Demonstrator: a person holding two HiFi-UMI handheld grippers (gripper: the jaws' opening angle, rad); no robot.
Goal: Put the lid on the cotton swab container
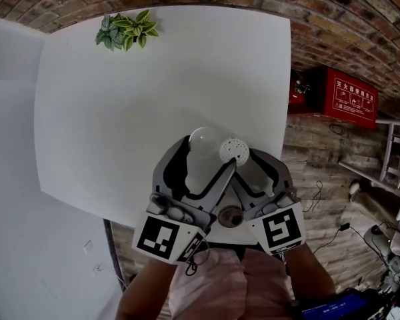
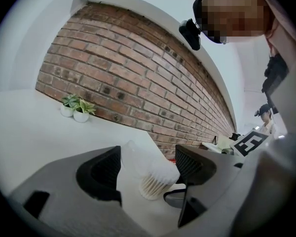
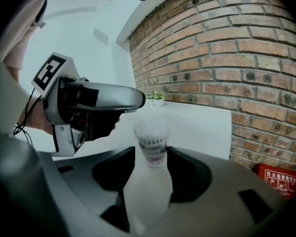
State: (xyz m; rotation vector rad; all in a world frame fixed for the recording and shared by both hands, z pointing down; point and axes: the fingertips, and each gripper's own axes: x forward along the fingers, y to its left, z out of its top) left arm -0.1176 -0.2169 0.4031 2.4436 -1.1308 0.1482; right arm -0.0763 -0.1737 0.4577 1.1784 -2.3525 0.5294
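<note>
In the head view both grippers hover side by side over the white table's [image 1: 153, 92] near edge. My left gripper [image 1: 203, 157] is shut on the translucent white domed lid [image 1: 201, 149], which fills the gap between its jaws. My right gripper [image 1: 259, 169] is shut on the cotton swab container [image 1: 235, 151], whose swab tips face up just right of the lid. In the right gripper view the container [image 3: 152, 147] stands up between the jaws [image 3: 152, 177], with the left gripper [image 3: 127, 113] close by. In the left gripper view the lid [image 2: 133, 157] lies against the swabs [image 2: 155, 184].
A small potted plant [image 1: 127, 31] sits at the table's far edge by the brick wall. To the right, a red box [image 1: 350, 97] stands on the wooden floor beyond the table. Cables and other gear lie on the floor at lower right.
</note>
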